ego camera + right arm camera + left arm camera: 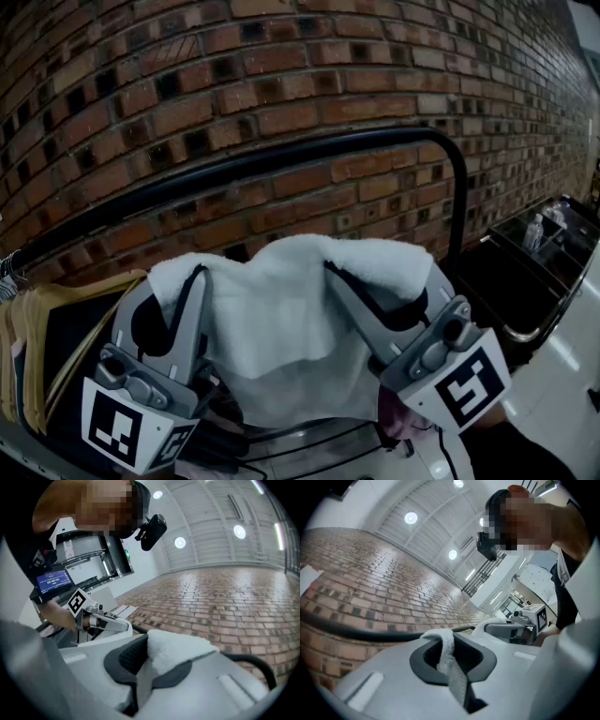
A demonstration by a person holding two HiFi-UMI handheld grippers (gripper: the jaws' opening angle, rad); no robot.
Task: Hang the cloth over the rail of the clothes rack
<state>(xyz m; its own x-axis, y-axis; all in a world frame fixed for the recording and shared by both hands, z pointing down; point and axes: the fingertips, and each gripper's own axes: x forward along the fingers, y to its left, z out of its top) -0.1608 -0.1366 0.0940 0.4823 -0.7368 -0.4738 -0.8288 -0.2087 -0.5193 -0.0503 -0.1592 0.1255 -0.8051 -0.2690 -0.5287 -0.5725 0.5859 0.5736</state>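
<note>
A white towel-like cloth hangs spread between my two grippers, held up in front of the brick wall. My left gripper is shut on the cloth's left top corner; a strip of cloth runs between its jaws. My right gripper is shut on the right top corner, where the cloth bunches over the pads. The black rail of the clothes rack arches above and behind the cloth, apart from it. The same rail crosses behind the left jaws, and the rail shows behind the right jaws.
The brick wall fills the background. Wooden hangers with dark clothing hang at the left. A black wire basket with a bottle stands at the right. A wire frame lies below the cloth.
</note>
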